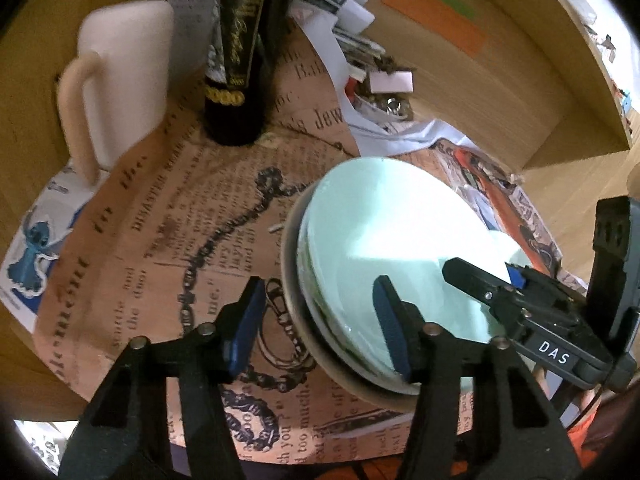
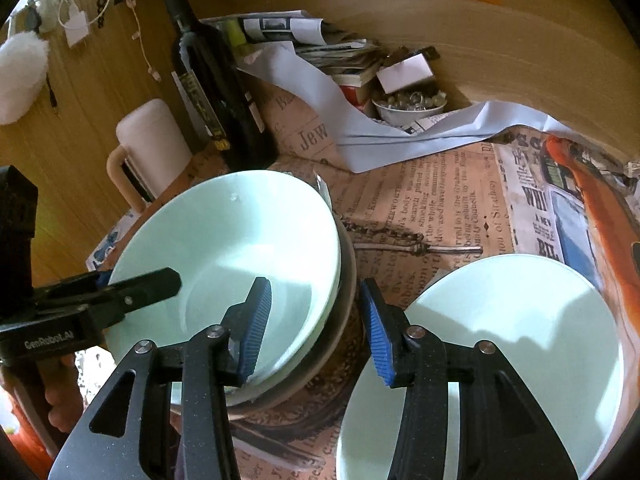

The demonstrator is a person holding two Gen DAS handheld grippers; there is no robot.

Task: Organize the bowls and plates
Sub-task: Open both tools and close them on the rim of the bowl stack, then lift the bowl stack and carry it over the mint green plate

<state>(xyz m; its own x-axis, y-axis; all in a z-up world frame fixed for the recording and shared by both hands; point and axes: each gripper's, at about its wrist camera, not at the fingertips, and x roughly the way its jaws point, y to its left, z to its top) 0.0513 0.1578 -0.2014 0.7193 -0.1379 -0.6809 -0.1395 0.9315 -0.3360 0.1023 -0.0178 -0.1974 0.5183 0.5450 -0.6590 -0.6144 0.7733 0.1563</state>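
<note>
A stack of pale green bowls (image 1: 384, 248) sits in a grey-brown bowl (image 1: 292, 280) on the newspaper-covered table. My left gripper (image 1: 320, 320) is open, its right finger inside the stack's rim and its left finger outside. My right gripper (image 2: 316, 328) is open, its left finger inside the stack's (image 2: 240, 248) near edge. A separate pale green plate (image 2: 520, 340) lies to the right, under the right gripper's right finger. The right gripper (image 1: 480, 280) shows over the stack in the left wrist view; the left gripper (image 2: 132, 292) shows in the right wrist view.
A dark wine bottle (image 2: 208, 80) and a cream jug with a handle (image 2: 152, 144) stand behind the stack. Piled papers and a small bowl of trinkets (image 2: 408, 108) sit at the back by the wooden wall. A metal utensil (image 2: 420, 248) lies on the newspaper.
</note>
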